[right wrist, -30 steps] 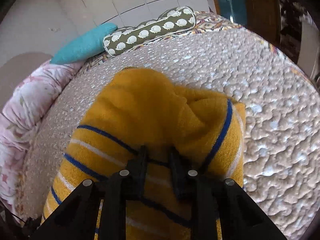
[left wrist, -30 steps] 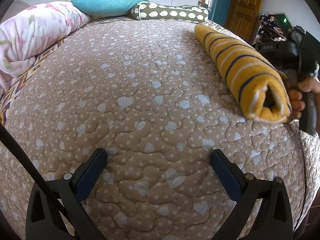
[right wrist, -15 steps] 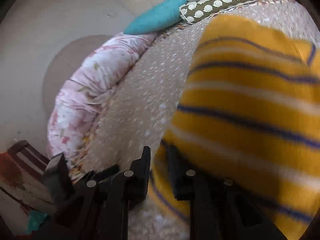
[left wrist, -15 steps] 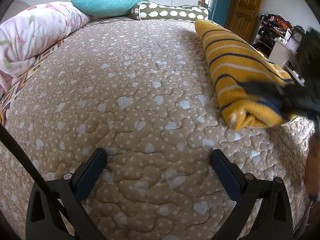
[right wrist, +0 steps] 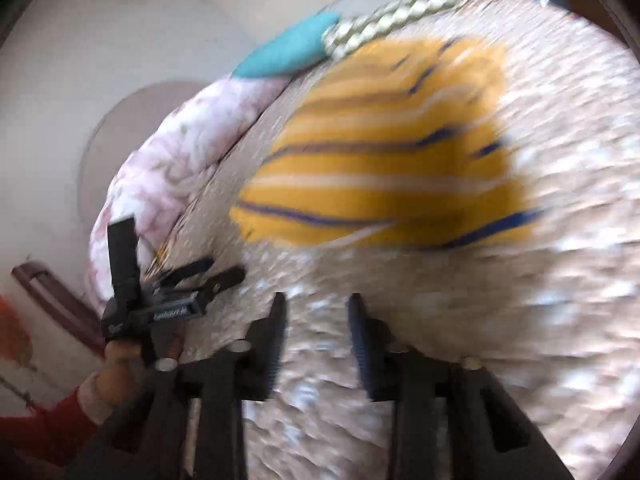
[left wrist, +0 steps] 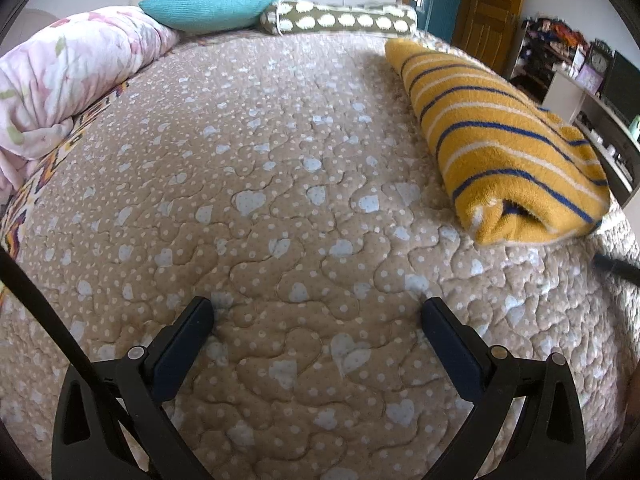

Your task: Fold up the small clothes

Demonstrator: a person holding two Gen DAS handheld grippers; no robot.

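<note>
A folded yellow garment [left wrist: 504, 148] with blue and white stripes lies on the right side of the beige quilted bedspread [left wrist: 280, 160]. My left gripper [left wrist: 316, 312] hovers open over bare quilt, well to the left of the garment, with nothing between its fingers. In the blurred right wrist view, the garment [right wrist: 384, 160] lies ahead of my right gripper [right wrist: 316, 304]. Its jaws are opening, with only quilt between them and no contact with the cloth. The left gripper [right wrist: 224, 270] shows there too, held by a hand [right wrist: 120, 356] in a red sleeve.
A pink floral duvet [left wrist: 68, 76] is bunched along the bed's left edge. A teal pillow [left wrist: 216, 4] and an olive spotted bolster [left wrist: 340, 20] lie at the head. A wooden door [left wrist: 492, 4] and cluttered shelves [left wrist: 580, 80] stand beyond the right edge.
The right gripper has let go of the striped garment and pulled back from it, jaws widening. The garment now rests on the bed. The left gripper has stayed still.
</note>
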